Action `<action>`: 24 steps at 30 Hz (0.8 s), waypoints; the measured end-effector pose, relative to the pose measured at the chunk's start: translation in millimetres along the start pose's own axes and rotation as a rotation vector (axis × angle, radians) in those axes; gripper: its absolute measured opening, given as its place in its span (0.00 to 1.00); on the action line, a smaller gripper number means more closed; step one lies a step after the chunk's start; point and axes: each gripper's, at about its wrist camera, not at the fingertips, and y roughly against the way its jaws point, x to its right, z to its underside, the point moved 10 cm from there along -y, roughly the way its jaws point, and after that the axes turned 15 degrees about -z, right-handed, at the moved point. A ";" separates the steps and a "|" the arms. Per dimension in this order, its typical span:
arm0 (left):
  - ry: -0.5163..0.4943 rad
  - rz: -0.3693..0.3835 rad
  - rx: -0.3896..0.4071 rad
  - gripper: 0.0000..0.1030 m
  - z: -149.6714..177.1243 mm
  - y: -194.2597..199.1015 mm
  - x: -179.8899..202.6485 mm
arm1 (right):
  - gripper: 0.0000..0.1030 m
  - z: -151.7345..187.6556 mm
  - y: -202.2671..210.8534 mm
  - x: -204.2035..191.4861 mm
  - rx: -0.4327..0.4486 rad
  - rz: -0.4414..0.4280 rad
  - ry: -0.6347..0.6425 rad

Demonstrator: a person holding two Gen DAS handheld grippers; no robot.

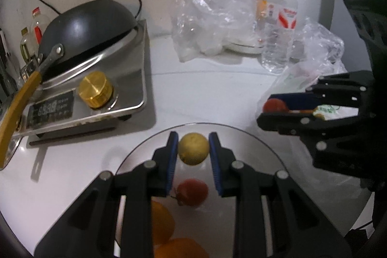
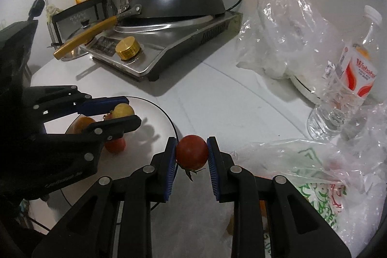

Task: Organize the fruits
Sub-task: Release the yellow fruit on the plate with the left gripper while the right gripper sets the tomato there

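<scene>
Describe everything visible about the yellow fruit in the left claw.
The yellow fruit is small, round and dull yellow, with a slightly mottled skin. The left claw pinches it from both sides between blue pads, above the far part of the round plate. A red fruit lies on the plate below it.

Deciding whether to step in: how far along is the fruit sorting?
Done: a red tomato and oranges lie on the round white plate. In hand: left gripper holds a yellow fruit over it; right gripper carries another red tomato. Left: placing both, emptying the printed plastic bag.
</scene>
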 end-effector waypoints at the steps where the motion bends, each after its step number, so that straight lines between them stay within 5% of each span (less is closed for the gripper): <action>1: 0.001 0.000 -0.006 0.25 0.0 -3.2 -1.1 | 0.26 -0.3 -1.0 -0.1 0.001 -0.002 -0.001; 11: 0.035 0.016 -0.046 0.27 2.8 -14.3 -10.4 | 0.26 0.0 -10.7 -4.5 -0.007 -0.024 -0.002; 24: 0.094 0.013 0.004 0.28 10.5 19.3 -37.3 | 0.26 3.6 -38.0 -40.5 -0.060 -0.069 0.034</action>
